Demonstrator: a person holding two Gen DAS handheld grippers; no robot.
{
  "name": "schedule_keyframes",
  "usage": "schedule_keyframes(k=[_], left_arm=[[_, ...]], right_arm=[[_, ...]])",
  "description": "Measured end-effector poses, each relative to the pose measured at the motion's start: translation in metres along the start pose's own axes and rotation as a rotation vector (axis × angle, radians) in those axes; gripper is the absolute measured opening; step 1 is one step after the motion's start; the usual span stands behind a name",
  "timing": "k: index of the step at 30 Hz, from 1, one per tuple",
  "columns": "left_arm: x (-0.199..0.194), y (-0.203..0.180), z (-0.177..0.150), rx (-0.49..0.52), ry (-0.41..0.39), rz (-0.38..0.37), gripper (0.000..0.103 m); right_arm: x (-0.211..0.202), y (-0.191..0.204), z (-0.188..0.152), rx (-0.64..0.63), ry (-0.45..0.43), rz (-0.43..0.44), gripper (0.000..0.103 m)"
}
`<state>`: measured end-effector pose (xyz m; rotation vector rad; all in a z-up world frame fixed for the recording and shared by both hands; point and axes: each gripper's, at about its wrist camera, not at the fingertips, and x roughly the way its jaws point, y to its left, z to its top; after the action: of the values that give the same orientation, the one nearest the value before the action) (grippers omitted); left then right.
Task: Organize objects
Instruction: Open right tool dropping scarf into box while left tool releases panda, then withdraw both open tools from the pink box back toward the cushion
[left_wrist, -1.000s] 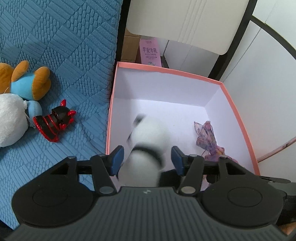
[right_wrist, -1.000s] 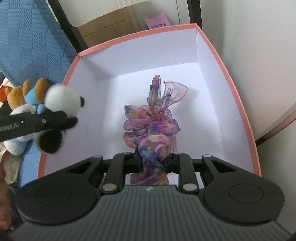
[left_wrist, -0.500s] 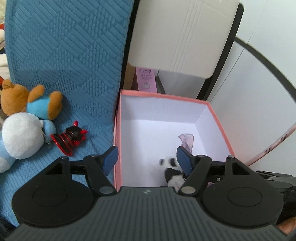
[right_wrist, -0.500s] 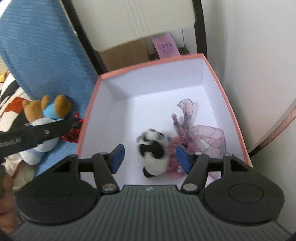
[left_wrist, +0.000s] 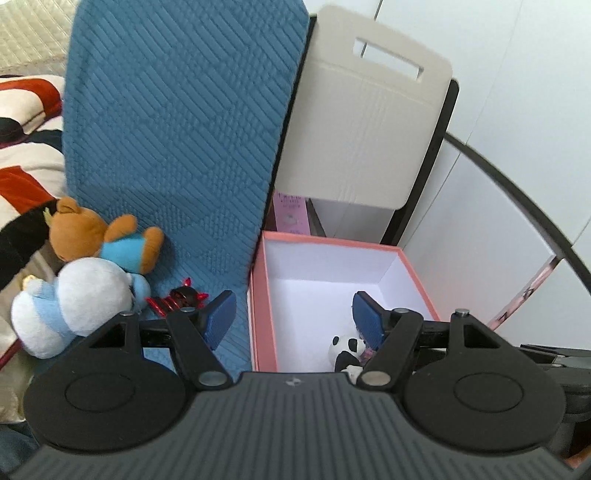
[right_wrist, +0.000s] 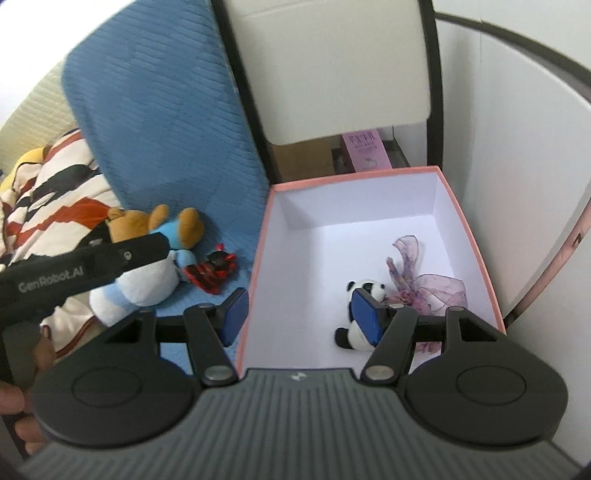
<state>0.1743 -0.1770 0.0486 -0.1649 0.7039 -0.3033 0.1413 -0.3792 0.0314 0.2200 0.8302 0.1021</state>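
The left tool (left_wrist: 291, 315) stands spread with nothing between its blue pads; its jaws have just been opening. The right tool (right_wrist: 301, 314) is spread too, also just opened, and grips nothing. Both hang above the near edge of the pink box (right_wrist: 476, 254), whose inside is white.

In the box, near its front right corner, lies the panda plush (right_wrist: 364, 290), partly hidden behind the right tool's pad. Just beside it, touching on its right, is the purple floral scarf (right_wrist: 432, 291), bunched against the right wall.

Left of the box, on the blue quilted cover (left_wrist: 177, 122), a red-and-black toy (right_wrist: 212, 271) lies close to the box's left wall. Further left sit a brown bear plush (left_wrist: 88, 236) in light blue and a white and blue plush (left_wrist: 81, 295), pressed together. A striped blanket (right_wrist: 48, 195) lies beyond them. Behind the box stand a beige board (left_wrist: 365, 122) and a pink carton (right_wrist: 364, 149).
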Motion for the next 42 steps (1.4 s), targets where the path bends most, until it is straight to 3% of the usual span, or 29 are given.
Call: schedule_keyframes(k=[7, 21, 33, 42], left_arm=[[-0.048, 0.023, -0.005, -0.027, -0.043, -0.032, 0.075], [-0.116, 0.081, -0.042, -0.039, -0.082, 0.014, 0.075], [-0.138, 0.128, -0.076, -0.088, -0.065, 0.011, 0.074], [-0.137, 0.134, -0.103, -0.068, -0.045, 0.043, 0.075]], right_arm=[[-0.029, 0.038, -0.014, -0.035, -0.033, 0.010, 0.064], [-0.060, 0.104, -0.049, -0.085, -0.084, 0.029, 0.064], [-0.057, 0.141, -0.086, -0.087, -0.087, 0.046, 0.064], [-0.049, 0.149, -0.110, -0.068, -0.092, 0.068, 0.064]])
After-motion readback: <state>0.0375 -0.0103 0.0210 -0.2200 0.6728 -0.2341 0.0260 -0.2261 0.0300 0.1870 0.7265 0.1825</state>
